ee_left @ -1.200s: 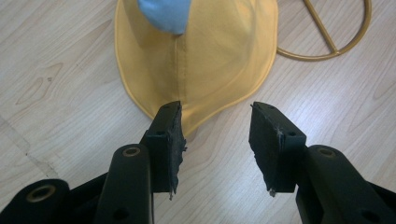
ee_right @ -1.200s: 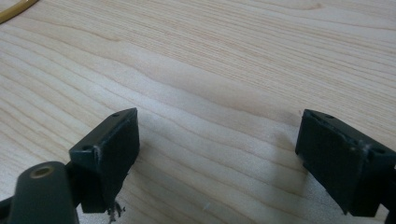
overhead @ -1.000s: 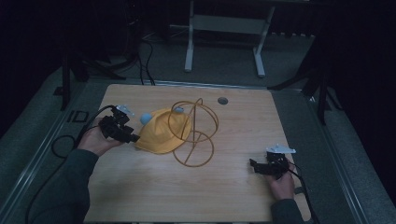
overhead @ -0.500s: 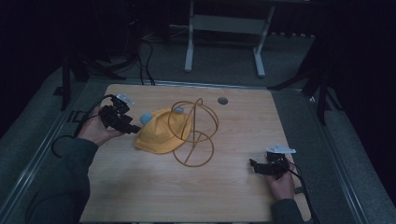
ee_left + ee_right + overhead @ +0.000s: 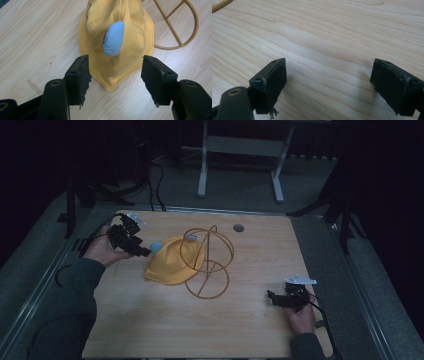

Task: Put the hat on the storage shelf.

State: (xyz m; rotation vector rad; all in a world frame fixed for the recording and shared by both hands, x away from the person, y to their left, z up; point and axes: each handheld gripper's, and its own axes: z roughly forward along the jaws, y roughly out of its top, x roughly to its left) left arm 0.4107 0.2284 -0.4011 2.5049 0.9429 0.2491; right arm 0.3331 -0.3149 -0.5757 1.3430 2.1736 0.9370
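Yellow hat [image 5: 170, 265] (left gripper [image 5: 144, 252] beside)

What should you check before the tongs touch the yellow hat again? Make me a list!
1. Left tongs open: ok. The jaws have just been opening and now stand wide, with nothing pinched between the pads.
2. Yellow hat let go: ok. It lies on the table, its brim tip just ahead of the jaws.
3. Hat on the gold wire stand: not ok. It only leans against the stand's side.
4. Blue ear free: ok. It sticks up, untouched.
5. Right tongs ready: ok. Open over bare wood, holding nothing.
6. Stand steady: cannot tell.
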